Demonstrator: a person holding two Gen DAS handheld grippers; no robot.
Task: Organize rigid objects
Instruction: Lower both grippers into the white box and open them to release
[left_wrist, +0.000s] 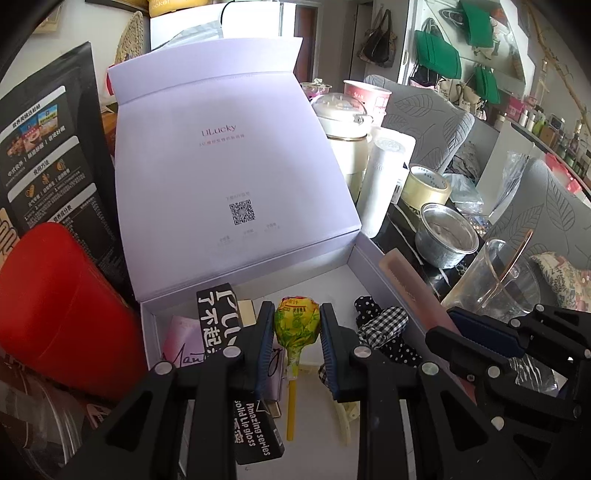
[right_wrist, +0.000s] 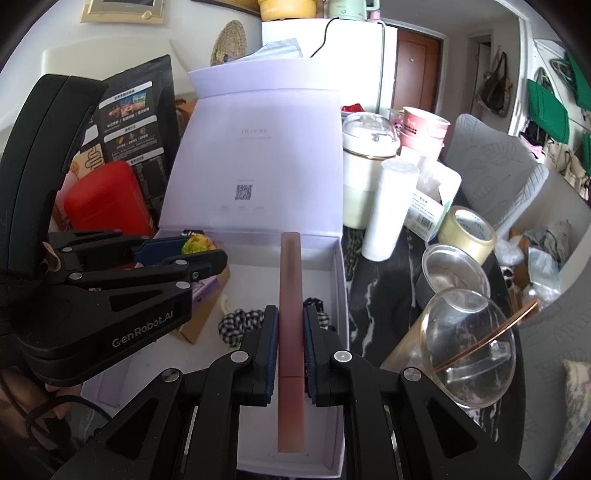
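Crowding the open box (right_wrist: 341, 266) are a glass cup (right_wrist: 469, 347) and tape roll (right_wrist: 467, 234); left jaws grasp lollipop (left_wrist: 296, 320), right jaws comb (right_wrist: 291, 295)

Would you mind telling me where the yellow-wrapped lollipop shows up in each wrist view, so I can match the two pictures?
Left wrist view: the lollipop sits low in the centre, clamped in the left gripper above the open box.
Right wrist view: only a bit of the lollipop shows at mid-left, at the tip of the left gripper.
Shared landmark: the raised white box lid with its QR code.
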